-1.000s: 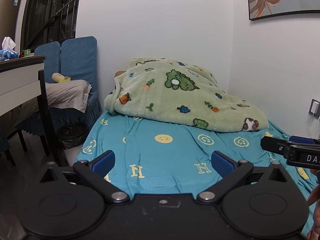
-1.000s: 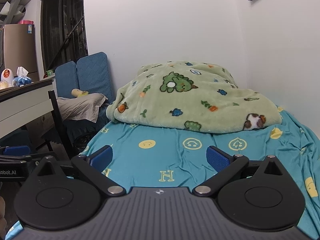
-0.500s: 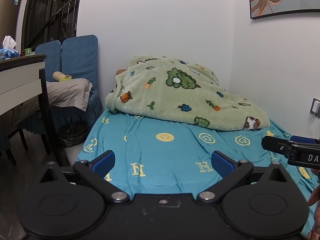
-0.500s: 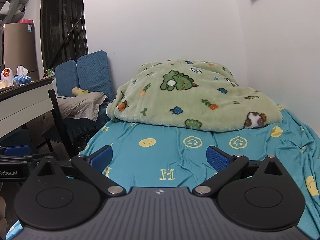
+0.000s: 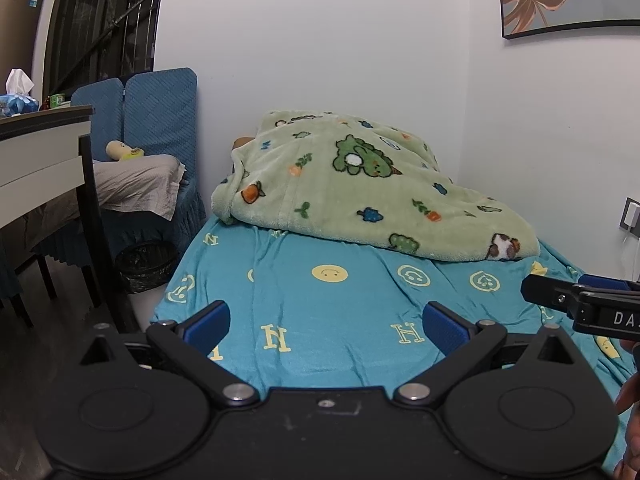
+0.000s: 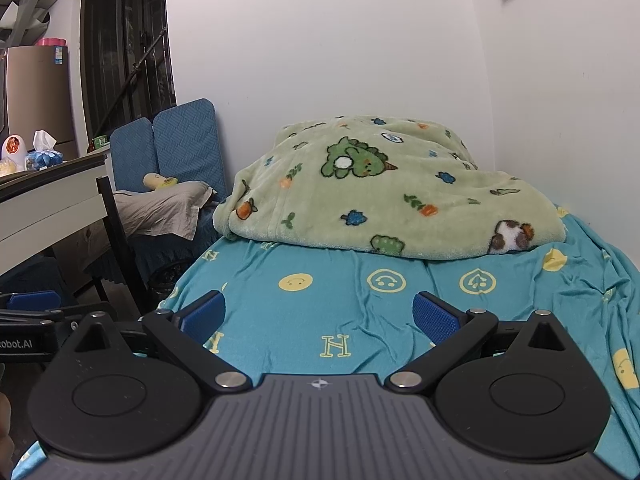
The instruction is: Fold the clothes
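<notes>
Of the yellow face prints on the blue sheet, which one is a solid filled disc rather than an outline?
The solid smiley, leftmost of the row just below the green blanket; the two faces to its right are only outlined rings.

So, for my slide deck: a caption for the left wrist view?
Open left gripper poised above a teal bedsheet, green cartoon blanket heaped beyond.

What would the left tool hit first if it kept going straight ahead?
Probably the teal bedsheet just ahead of the open left tool, or the green blanket behind it if it clears the sheet; depth is unclear.
</notes>
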